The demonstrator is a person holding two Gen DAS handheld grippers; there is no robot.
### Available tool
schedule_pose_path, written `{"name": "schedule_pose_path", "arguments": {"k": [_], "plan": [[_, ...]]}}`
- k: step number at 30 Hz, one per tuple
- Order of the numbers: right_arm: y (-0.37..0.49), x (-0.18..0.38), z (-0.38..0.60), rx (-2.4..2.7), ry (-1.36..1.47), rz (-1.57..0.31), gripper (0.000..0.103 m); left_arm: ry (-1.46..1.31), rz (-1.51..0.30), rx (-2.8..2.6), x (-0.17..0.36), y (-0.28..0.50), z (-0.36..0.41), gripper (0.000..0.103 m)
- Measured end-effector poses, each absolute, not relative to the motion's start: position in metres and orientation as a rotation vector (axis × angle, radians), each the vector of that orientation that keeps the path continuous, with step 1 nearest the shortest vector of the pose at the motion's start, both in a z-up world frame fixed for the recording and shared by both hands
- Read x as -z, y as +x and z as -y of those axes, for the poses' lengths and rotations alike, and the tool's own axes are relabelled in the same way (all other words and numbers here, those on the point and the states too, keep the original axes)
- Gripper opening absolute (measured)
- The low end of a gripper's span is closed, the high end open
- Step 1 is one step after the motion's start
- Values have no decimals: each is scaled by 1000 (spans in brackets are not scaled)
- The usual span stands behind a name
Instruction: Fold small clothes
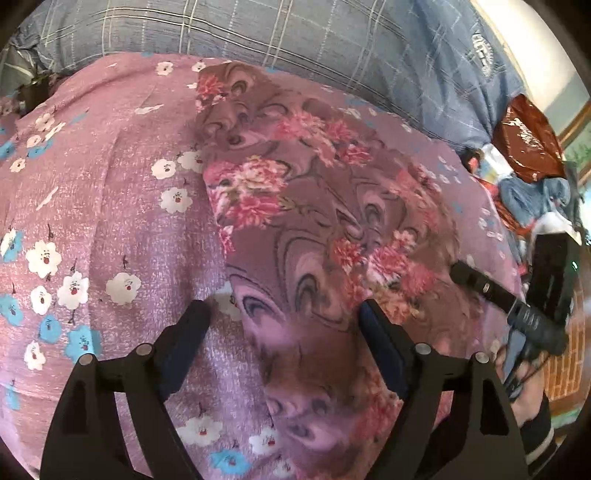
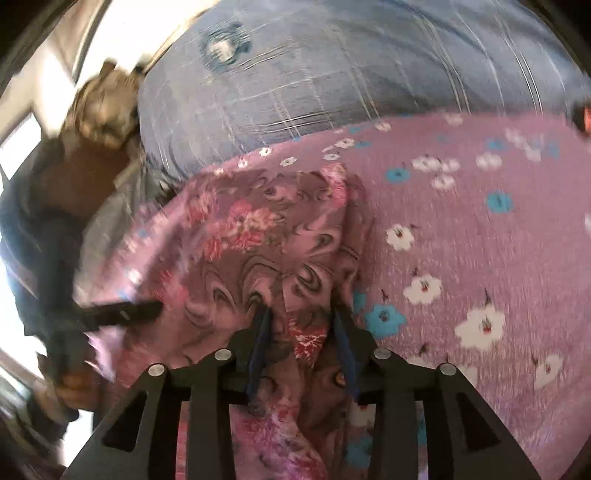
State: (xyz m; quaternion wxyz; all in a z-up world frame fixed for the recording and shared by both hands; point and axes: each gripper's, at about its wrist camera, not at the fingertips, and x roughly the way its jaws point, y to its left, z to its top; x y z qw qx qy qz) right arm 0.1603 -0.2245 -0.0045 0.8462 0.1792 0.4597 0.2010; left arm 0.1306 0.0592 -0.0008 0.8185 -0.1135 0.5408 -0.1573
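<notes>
A small garment (image 1: 295,192) with pink flowers and brown swirls lies spread on the pink flowered bedsheet (image 1: 110,206). My left gripper (image 1: 282,310) hangs open over its near left edge, one finger above the sheet and the other above the cloth, nothing between the pads. In the right wrist view the garment (image 2: 258,240) rises in a taut ridge toward my right gripper (image 2: 301,328), whose jaws stand narrow with a bunched fold pinched between them. The right gripper (image 1: 461,273) shows at the garment's right edge. The left gripper (image 2: 155,308) appears at the left, blurred.
A blue checked duvet (image 1: 295,33) is piled along the far side of the bed. A heap of clothes and a brown bag (image 1: 528,140) sit beyond the bed's right edge. A person's hand (image 2: 74,384) grips the left tool's handle.
</notes>
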Motion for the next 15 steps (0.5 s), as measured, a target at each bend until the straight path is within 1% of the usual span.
{"name": "schedule_pose_path", "arguments": {"k": [1, 3, 5, 7, 8, 10, 11, 12, 14, 15], "plan": [[161, 4, 233, -426, 436, -975, 38, -257, -1156, 353, -1, 131, -63, 83], [158, 3, 260, -399, 554, -969, 45, -336, -1165, 403, -3, 127, -76, 83], [156, 8, 280, -397, 649, -980, 48, -454, -1188, 451, 2, 126, -88, 83], [155, 15, 285, -416, 685, -1000, 48, -554, -1223, 487, 13, 127, -94, 83], [155, 19, 283, -435, 685, -1010, 49, -570, -1240, 485, 17, 128, -91, 83], [154, 21, 272, -481, 665, -1012, 50, -561, -1224, 483, 18, 129, -84, 89], [155, 21, 261, -524, 646, -1018, 52, -547, -1218, 495, 14, 130, -77, 89], [156, 20, 252, -562, 635, -1027, 59, -536, -1225, 517, 13, 132, -69, 89], [157, 17, 229, -600, 544, -1022, 66, -537, -1235, 525, 13, 134, -61, 89], [157, 15, 222, -592, 503, -1004, 64, -525, -1229, 514, 11, 135, -56, 83]]}}
